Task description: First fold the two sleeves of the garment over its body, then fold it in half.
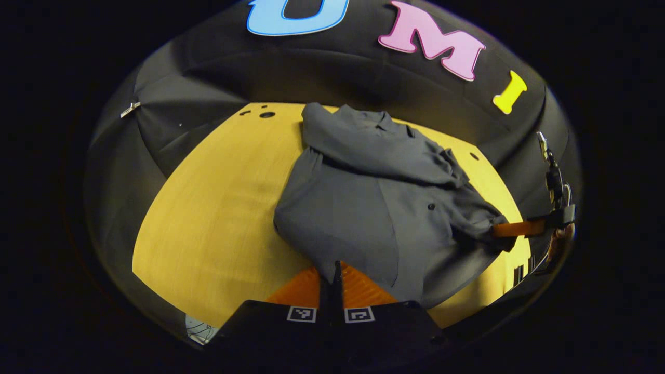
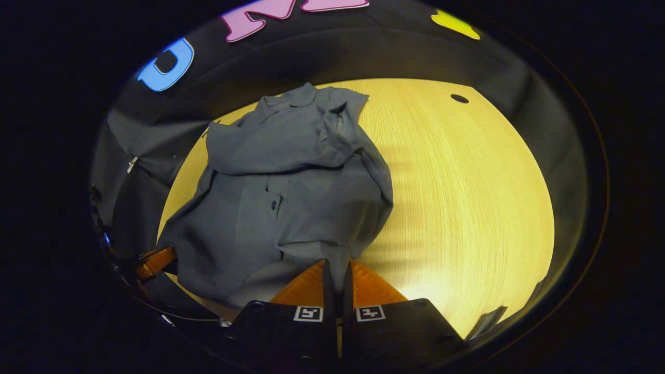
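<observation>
A grey button-up shirt (image 1: 363, 197) lies on the yellow wooden table (image 1: 223, 208), collar at the far end, with a sleeve folded across its upper body. My left gripper (image 1: 336, 266) is shut on the shirt's near hem corner. In the left gripper view the right gripper (image 1: 501, 229) shows at the far right, clamped on the other hem corner. In the right gripper view the shirt (image 2: 280, 197) sits left of centre and my right gripper (image 2: 337, 265) is shut on its hem edge. The left gripper (image 2: 156, 262) appears at the lower left of that view, gripping cloth.
The table (image 2: 467, 197) has bare wood to the right of the shirt in the right gripper view, and to the left of it in the left gripper view. Small dark holes (image 1: 266, 114) mark the far table edge. Black cloth walls surround the table.
</observation>
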Available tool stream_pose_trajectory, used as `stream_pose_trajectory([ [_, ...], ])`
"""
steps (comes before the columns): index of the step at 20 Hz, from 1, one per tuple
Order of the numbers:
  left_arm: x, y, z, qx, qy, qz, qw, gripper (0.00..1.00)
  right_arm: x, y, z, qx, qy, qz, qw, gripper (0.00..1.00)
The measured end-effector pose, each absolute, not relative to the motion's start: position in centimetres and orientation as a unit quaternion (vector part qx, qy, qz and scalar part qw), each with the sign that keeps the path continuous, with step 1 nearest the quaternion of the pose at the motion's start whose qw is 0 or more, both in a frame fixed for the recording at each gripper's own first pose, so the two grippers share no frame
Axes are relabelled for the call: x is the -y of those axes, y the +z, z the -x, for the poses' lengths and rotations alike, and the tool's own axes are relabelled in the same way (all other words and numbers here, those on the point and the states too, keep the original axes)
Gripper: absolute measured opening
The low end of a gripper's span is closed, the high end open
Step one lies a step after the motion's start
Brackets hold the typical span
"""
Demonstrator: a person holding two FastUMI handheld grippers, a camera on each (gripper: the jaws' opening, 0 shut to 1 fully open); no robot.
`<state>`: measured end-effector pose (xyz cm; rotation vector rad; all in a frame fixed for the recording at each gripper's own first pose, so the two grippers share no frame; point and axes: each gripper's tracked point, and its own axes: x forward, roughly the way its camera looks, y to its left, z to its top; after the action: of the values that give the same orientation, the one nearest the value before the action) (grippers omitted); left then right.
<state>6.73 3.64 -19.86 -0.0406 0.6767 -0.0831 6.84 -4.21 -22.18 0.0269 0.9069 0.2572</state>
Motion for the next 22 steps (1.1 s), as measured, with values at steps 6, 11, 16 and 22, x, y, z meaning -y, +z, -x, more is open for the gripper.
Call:
stream_pose_trajectory([
  [6, -4.4, -15.2, -9.2, -0.3, -0.036, 0.028, 0.953, 0.05, 3.8, -18.4, -9.0, -0.406, 0.127, -0.035, 0.905, 0.08],
  [11, -4.1, -10.5, -13.2, -0.262, -0.032, 0.031, 0.964, 0.05, 3.1, -15.4, -12.7, -0.373, 0.139, -0.031, 0.917, 0.08],
  [16, -3.3, -7.2, -17.9, -0.237, -0.031, 0.043, 0.97, 0.06, 1.4, -12.5, -17.3, -0.343, 0.156, -0.027, 0.926, 0.08],
  [22, -3.5, -4.0, -23.4, -0.218, -0.038, 0.019, 0.975, 0.05, -0.4, -10.1, -22.4, -0.323, 0.172, -0.018, 0.93, 0.08],
])
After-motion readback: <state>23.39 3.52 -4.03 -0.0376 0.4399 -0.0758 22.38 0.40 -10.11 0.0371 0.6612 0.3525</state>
